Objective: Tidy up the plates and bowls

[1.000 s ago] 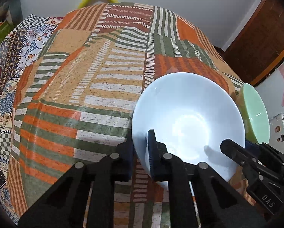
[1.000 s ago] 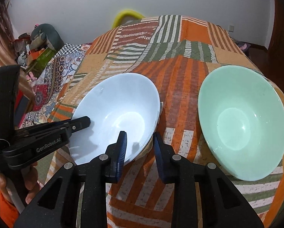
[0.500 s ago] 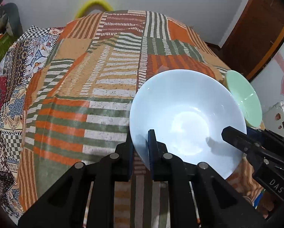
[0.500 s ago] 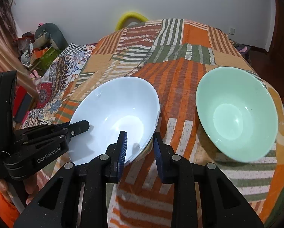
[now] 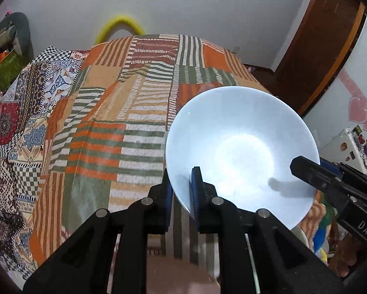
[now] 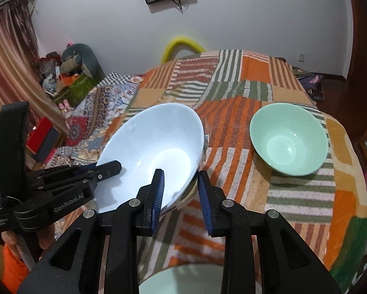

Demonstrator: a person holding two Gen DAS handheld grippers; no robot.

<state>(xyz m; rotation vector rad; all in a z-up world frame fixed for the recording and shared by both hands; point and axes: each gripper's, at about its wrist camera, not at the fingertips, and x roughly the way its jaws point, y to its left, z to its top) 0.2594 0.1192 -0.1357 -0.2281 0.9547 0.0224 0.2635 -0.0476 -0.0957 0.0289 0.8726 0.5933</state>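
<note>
While clamped by both the left gripper [image 5: 181, 191] and the right gripper [image 6: 179, 192] at its near rim, wide pale-blue ceramic bowl [image 6: 156, 152] held clear above the striped patchwork cloth [image 6: 232, 161] (mint-green glazed bowl [image 6: 288, 139] apart, unstacked): barely begun.

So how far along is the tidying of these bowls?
Early. Nothing looks stacked yet. In hand: both grippers, left gripper and right gripper, clamp the white bowl's rim, holding it tilted above the blanket. Left: the green bowl sits alone on the blanket.
</note>
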